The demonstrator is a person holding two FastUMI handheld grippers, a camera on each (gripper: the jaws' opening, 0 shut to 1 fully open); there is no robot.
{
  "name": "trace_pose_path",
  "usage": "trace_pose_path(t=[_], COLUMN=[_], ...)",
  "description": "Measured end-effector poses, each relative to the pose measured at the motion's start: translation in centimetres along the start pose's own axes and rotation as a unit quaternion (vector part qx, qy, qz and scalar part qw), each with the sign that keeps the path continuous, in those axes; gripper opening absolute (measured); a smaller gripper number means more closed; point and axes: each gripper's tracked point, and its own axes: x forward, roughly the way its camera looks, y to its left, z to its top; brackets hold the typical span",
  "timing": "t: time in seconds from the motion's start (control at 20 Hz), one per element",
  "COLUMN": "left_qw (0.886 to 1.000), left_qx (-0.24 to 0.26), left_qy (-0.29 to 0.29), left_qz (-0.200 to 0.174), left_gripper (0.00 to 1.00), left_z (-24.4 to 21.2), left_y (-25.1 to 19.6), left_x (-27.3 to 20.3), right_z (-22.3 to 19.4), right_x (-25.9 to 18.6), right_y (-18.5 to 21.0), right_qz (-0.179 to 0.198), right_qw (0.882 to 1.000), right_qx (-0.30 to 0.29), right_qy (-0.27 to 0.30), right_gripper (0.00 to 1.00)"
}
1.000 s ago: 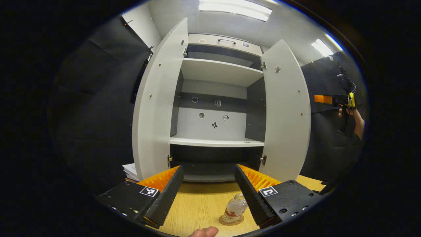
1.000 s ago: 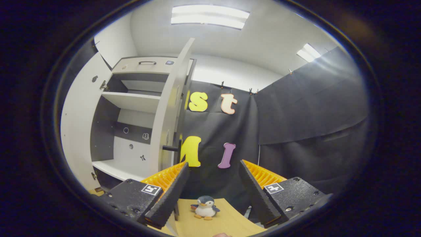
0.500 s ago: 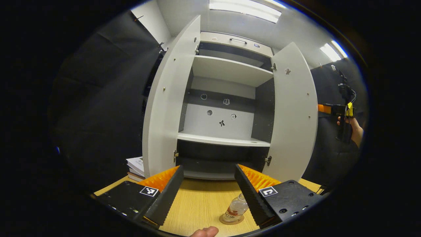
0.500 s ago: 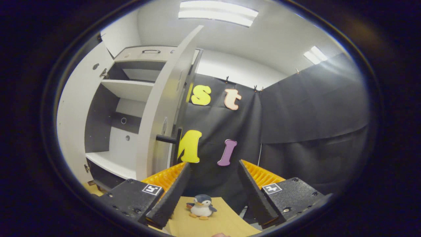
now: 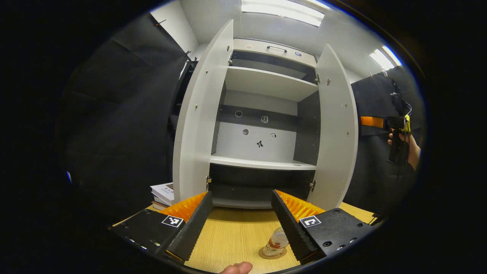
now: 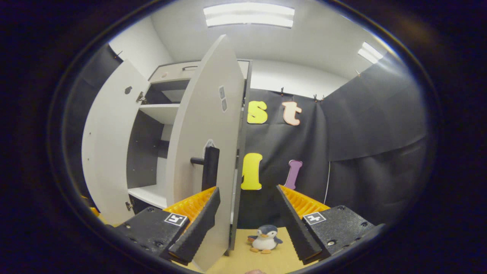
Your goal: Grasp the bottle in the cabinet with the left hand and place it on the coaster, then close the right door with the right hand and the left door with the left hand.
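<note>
The small clear plastic bottle [image 5: 276,243] is standing on the round brown coaster [image 5: 272,254] on the wooden counter [image 5: 232,236], both jaws are gaping empty, and the swinging grey right door [image 6: 203,152] is risking bumping it.

In the left gripper view, the left gripper [image 5: 240,222] is seen as two long wedge-shaped jaws with finely ribbed inner faces, each mounted on a flat black block. A small square black-and-white marker is carried on top of each block, and round screw heads are set along the outer edges. A fingertip [image 5: 236,268] of the holding hand is seen at the bottom edge. Farther off, the right gripper [image 5: 385,122] is seen with a dark pistol-style handle, a yellow part and a black cable above it. In the right gripper view, the right gripper is built alike: ribbed jaws, black blocks, square markers, screws.
</note>
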Motion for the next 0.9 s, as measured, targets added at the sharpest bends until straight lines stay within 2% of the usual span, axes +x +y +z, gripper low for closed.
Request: trace_pose_path(t=[0.05,0.2,0.25,0.3,0.35,0.6,0.65,0.8,0.85,0.9], left_qw=[1.0,1.0,1.0,1.0,1.0,1.0,0.999,0.998,0.997,0.996], left_qx=[0.003,0.008,0.01,0.011,0.012,0.01,0.008,0.001,-0.001,-0.004], left_qy=[0.0,-0.003,-0.004,-0.005,-0.005,0.0,0.0,-0.004,-0.011,-0.018], left_qz=[0.001,0.006,0.008,0.012,0.016,0.03,0.034,0.057,0.07,0.083], left_gripper=[0.95,0.95,0.9,0.95,0.95,0.95,0.9,0.99,0.99,0.95], left_z=[0.1,0.5,0.6,0.7,0.8,0.8,0.9,1.9,2.6,3.6], left_y=[0.2,0.6,0.8,1.1,1.3,2.2,2.4,4.8,6.1,7.6], left_x=[0.0,-0.5,-0.6,-0.7,-0.8,-1.4,-1.6,-1.9,-2.1,-2.1], right_z=[0.0,-0.1,-0.2,-0.2,-0.5,-2.1,-2.4,-2.6,-2.8,-3.1], right_x=[0.2,1.1,1.6,2.1,2.8,5.4,5.4,3.8,2.9,1.7], right_y=[0.9,3.9,4.8,5.6,6.5,8.7,8.6,8.2,8.3,8.3], right_qz=[0.008,0.044,0.054,0.062,0.069,0.073,0.07,0.068,0.07,0.072], right_qw=[1.0,0.999,0.998,0.998,0.997,0.997,0.997,0.997,0.997,0.997], right_qx=[0.0,0.014,0.02,0.027,0.029,0.035,0.036,0.033,0.029,0.027], right_qy=[0.001,0.003,0.002,0.0,0.002,0.011,0.015,0.014,0.015,0.014], right_gripper=[0.94,0.95,0.96,0.94,0.94,0.96,0.96,0.96,0.96,0.96])
